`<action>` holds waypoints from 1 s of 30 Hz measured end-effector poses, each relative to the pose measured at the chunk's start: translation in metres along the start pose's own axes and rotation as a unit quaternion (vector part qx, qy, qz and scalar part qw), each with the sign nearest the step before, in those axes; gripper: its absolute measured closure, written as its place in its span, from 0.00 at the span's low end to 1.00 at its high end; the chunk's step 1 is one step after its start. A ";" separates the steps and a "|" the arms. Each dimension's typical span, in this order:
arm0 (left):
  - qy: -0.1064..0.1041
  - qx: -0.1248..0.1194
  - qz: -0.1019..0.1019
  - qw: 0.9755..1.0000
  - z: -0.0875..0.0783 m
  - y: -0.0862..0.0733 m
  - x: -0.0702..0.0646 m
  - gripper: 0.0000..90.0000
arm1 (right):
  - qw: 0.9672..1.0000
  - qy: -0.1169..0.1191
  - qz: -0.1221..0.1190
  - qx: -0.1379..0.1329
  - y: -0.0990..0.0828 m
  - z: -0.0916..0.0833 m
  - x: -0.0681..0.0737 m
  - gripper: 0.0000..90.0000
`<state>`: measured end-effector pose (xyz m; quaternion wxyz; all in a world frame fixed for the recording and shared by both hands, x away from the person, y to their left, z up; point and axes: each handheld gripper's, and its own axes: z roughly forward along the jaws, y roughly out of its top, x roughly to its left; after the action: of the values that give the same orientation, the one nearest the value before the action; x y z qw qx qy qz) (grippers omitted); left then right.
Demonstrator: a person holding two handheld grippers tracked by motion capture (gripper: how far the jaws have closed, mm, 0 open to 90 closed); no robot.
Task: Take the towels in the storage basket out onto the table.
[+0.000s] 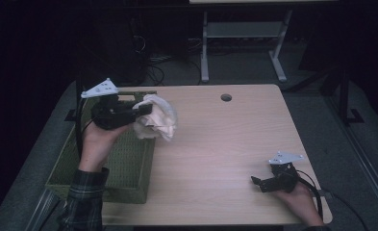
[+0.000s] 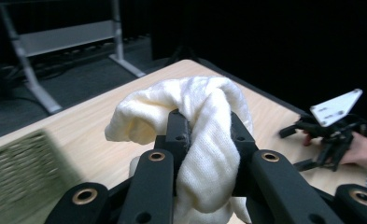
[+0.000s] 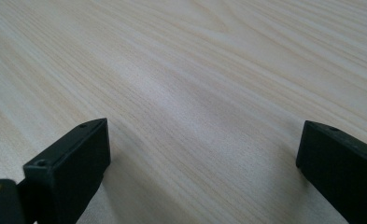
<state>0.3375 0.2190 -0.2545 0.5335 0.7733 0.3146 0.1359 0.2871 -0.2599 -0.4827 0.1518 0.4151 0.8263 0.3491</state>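
A cream-white cloth hangs bunched in the air over the table's left part, just right of a green basket. My left gripper is shut on the cloth; in the left gripper view the cloth bulges between and over the black jaws of that gripper. My right gripper rests low at the table's front right, held by a hand. In the right gripper view my right gripper has its jaws wide apart with only bare wood between them.
The light wooden table has a round cable hole near its far edge. The green basket sits at the left edge, partly over it. A metal desk frame stands on the dark floor behind.
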 end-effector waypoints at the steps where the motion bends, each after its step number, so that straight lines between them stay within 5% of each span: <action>1: -0.006 0.000 0.002 1.000 0.005 0.001 -0.003 0.84 | 1.000 0.000 0.000 0.000 0.000 0.000 0.000 0.03; 18: -0.062 0.013 0.011 0.998 0.081 0.004 -0.060 0.84 | 1.000 0.000 0.000 0.000 0.000 0.000 0.000 0.03; 30: -0.084 0.055 0.008 0.995 0.146 -0.031 -0.091 0.84 | 1.000 0.000 0.001 0.000 0.000 0.000 0.000 0.03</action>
<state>0.3370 0.0606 -0.3289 0.5135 0.8125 0.2698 0.0574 0.2870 -0.2598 -0.4827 0.1513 0.4158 0.8259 0.3494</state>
